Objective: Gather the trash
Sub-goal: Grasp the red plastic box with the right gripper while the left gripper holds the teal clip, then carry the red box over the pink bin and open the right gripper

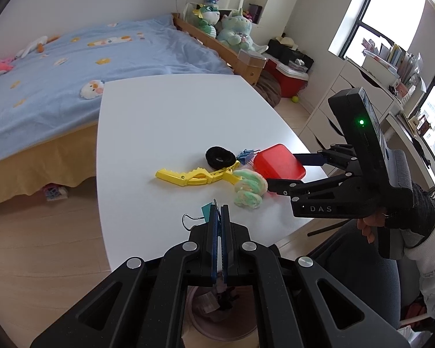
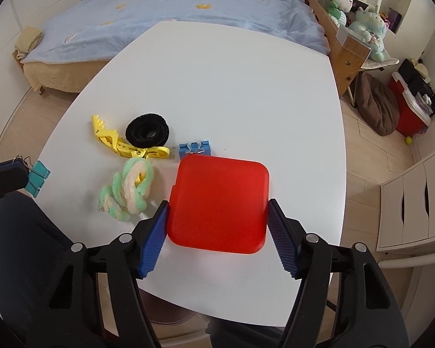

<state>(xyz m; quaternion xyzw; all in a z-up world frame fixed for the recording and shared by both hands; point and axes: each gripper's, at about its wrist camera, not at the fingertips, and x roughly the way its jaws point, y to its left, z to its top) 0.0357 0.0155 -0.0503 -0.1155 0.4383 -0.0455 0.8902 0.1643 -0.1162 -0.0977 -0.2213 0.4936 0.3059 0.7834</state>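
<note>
Holding two things at once right now. Our right gripper point(image 2: 217, 226) has its blue pads point(image 2: 153, 240) pressed up against both sides of the red square box point(image 2: 219, 203), which sits at the near edge of the white table point(image 2: 232, 87), so we'd call that a grasp on the box. Our left gripper point(image 1: 220, 232) is clamped tight, fingers together, pinching the wire handle of a teal binder clip point(image 2: 37, 178) at the table's near left edge.

Rest of the pile is sitting loose on the table: a fluffy green-and-cream scrunchie point(image 2: 127, 191) just left of the box, a yellow toothed clip point(image 2: 124, 142) behind it, a black fuzzy hair tie point(image 2: 147, 130) touching that clip, and a blue binder clip point(image 2: 195, 149) right at the box's far edge.

Down below our left gripper there's a round bin point(image 1: 217, 319) on the floor with some bits already in it, can't tell what exactly.
</note>
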